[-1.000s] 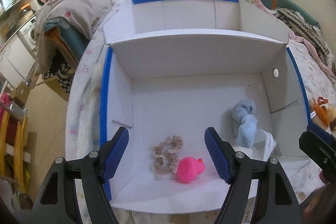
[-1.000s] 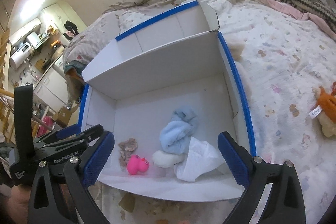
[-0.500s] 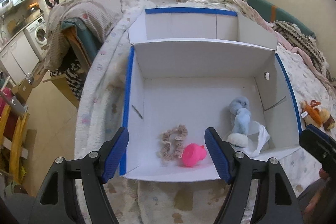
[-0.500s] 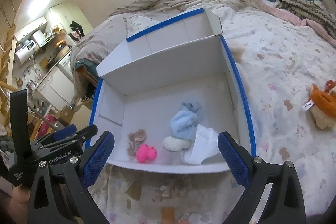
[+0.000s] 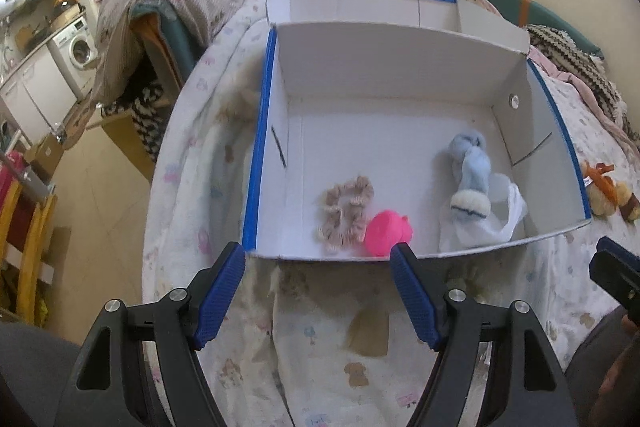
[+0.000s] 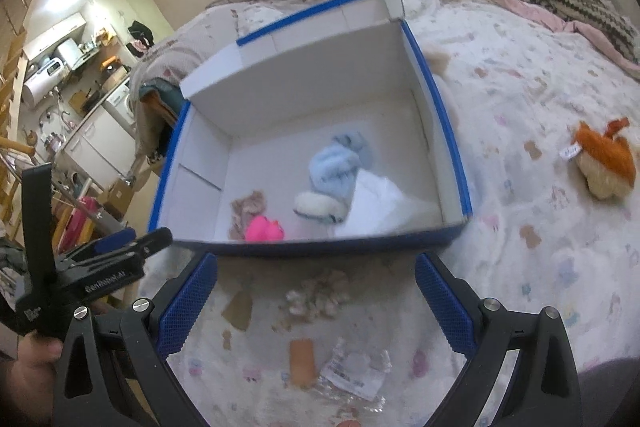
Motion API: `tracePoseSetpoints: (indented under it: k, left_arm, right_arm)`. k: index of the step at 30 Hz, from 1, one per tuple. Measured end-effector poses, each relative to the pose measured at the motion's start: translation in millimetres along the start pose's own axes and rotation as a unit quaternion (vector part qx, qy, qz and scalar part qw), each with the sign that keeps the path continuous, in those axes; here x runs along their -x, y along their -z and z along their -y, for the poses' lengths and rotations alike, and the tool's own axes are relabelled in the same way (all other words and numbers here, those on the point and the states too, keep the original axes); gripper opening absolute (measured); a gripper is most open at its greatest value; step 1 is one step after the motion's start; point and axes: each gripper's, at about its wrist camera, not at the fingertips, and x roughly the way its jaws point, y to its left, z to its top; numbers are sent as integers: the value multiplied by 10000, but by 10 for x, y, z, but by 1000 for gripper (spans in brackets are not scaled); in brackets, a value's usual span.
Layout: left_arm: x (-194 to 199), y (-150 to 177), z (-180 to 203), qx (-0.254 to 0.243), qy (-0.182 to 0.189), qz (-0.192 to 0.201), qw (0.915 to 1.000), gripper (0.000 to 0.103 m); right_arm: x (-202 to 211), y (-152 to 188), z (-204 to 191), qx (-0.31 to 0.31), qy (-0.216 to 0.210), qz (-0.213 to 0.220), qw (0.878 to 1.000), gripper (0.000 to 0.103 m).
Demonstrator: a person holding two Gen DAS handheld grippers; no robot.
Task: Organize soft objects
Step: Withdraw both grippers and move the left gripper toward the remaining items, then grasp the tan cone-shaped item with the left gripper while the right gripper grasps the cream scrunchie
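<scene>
Both grippers have pulled back from the white box [image 5: 400, 67] vs 1 s ago: then the fingers hung over its floor, now the near wall sits beyond the fingertips and bare bedspread shows between them. Contents look unmoved. Likely meaning: last drop-off done, person retreating to fetch the next soft item.

Left gripper [image 5: 318, 291]: jaws wide apart, nothing between them. Right gripper [image 6: 316, 303]: same, spread wide and empty.

Inside the box, near its front wall: beige scrunchie [image 5: 346, 213] touching the pink squishy toy [image 5: 386, 233] on the left half; light-blue fuzzy sock [image 5: 470, 173] lying on a white cloth [image 5: 502, 223] toward the right wall.

Still outside, on the bed well to the right of the box: orange plush toy [image 6: 606, 159], prob. the next pick.

View diffs: the right wrist cam shows that plush whole, plus litter in front of the box (crumpled clear wrapper [image 6: 356, 371], brown scraps) that the left cam mostly misses; it's a bit motion-blurred. The left wrist cam shows the box floor sharper and only catches the plush at the frame edge.
</scene>
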Motion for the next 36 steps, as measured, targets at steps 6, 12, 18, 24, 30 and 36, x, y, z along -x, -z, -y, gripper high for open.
tracePoseSetpoints:
  k: [6,12,18,24,30,36]
  left_arm:
    - [-196,152,-122,155,-224,-286,9992,72]
    - [-394,250,-295,452,-149,-682,9965,72]
    - [-785,427,-12,-13,302,-1558,9873,72]
    - [-968,500,224,-475,378,-1721,9832,70]
    - [-1099,527,273,-583,647,-1946,9770,18]
    - [-1002,480,265,-727,471,-1700,9816,7]
  right_arm:
    - [-52,34,110,-280,6,63,9996,103]
    - [-146,32,180,-500,57,-27,9987,103]
    - [-185,50,177,-449,110,-100,9989,103]
    - [-232,66,199,-454,199,-207,9986,103]
    - [-348,86,158,-342,275,-413,9982,103]
    - [-607,117,109,-248,237,-871,9956,103]
